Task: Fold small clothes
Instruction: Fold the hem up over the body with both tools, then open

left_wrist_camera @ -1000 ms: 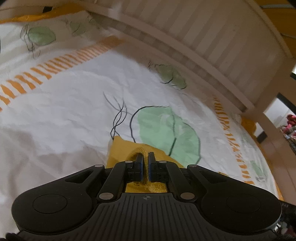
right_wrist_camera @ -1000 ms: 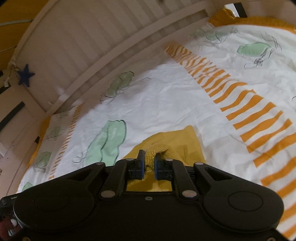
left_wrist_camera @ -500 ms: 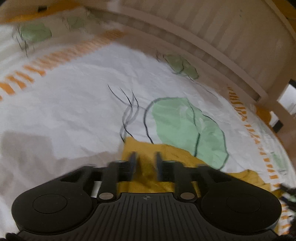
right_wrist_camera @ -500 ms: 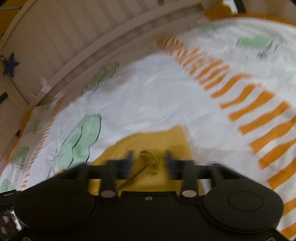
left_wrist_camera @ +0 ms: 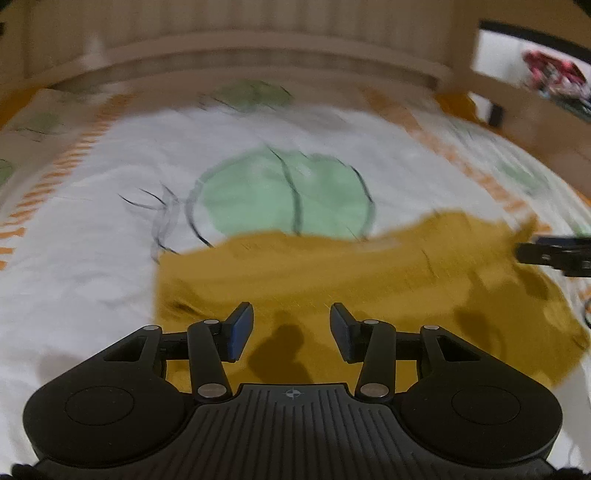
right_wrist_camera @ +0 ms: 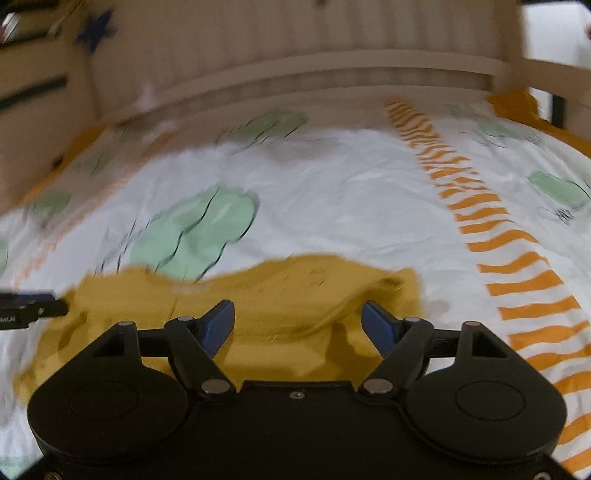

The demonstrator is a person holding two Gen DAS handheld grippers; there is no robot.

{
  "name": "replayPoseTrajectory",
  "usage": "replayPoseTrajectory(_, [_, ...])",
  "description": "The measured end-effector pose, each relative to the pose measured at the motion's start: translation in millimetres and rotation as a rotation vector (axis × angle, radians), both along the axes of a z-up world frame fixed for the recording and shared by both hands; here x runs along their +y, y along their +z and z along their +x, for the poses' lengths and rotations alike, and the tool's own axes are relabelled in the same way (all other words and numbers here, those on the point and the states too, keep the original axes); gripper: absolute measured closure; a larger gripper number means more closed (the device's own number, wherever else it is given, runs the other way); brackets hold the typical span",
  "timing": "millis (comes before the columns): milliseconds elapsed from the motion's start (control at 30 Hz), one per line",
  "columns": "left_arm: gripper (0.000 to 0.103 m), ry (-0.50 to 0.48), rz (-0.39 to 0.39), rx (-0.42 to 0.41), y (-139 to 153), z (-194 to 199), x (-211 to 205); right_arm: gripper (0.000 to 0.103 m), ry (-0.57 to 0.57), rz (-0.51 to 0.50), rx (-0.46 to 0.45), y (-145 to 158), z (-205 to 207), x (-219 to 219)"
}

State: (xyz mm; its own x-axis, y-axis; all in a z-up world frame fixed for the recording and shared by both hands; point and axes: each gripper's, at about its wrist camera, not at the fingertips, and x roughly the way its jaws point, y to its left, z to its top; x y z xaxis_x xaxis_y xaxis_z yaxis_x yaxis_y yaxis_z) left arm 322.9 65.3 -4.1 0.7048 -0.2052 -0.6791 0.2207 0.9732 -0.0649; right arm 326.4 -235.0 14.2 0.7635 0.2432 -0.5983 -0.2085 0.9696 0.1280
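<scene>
A small mustard-yellow garment [left_wrist_camera: 351,266] lies flat on the white printed sheet [left_wrist_camera: 92,258]. My left gripper [left_wrist_camera: 291,310] hovers over the garment's near left part; its jaws are opening, and nothing is pinched between the blue pads. My right gripper [right_wrist_camera: 298,306] stands open over the right part of the same garment [right_wrist_camera: 280,284], where a fold ridge runs toward the corner. Each gripper's tip shows at the edge of the other's view: the right gripper's tip [left_wrist_camera: 554,254] and the left gripper's tip [right_wrist_camera: 29,308]. Both views are blurred by motion.
The sheet carries green leaf prints [left_wrist_camera: 288,195] and orange dashed stripes [right_wrist_camera: 517,258]. A pale wooden slatted rail [right_wrist_camera: 332,70] curves along the far side of the bed. A blue star [right_wrist_camera: 94,31] hangs at upper left, and a post [left_wrist_camera: 461,62] stands at the far right.
Both grippers were shut on bunched yellow fabric a second ago. They have let go and opened, rolled level and drawn back, and the garment now lies spread on the sheet.
</scene>
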Motion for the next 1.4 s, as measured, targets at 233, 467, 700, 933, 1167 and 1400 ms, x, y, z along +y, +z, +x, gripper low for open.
replayPoseTrajectory(233, [0.059,-0.002,-0.01,0.086,-29,7,-6,0.025,0.088,-0.108,0.08,-25,-1,28])
replayPoseTrajectory(467, [0.059,0.028,-0.021,0.092,-30,35,-3,0.023,0.067,-0.135,0.116,-35,20,34])
replayPoseTrajectory(700, [0.058,0.061,-0.008,0.103,-29,73,6,0.023,0.005,-0.098,0.142,-33,57,28])
replayPoseTrajectory(933, [0.057,0.116,-0.03,0.12,-33,97,18,0.023,-0.069,-0.04,0.165,-35,83,12])
replayPoseTrajectory(1167, [0.057,0.198,-0.069,0.13,-31,112,28,0.023,-0.117,-0.007,0.164,-41,88,0])
replayPoseTrajectory(1400, [0.057,0.227,-0.058,0.098,-14,109,32,0.022,-0.131,-0.007,0.147,-46,91,-1])
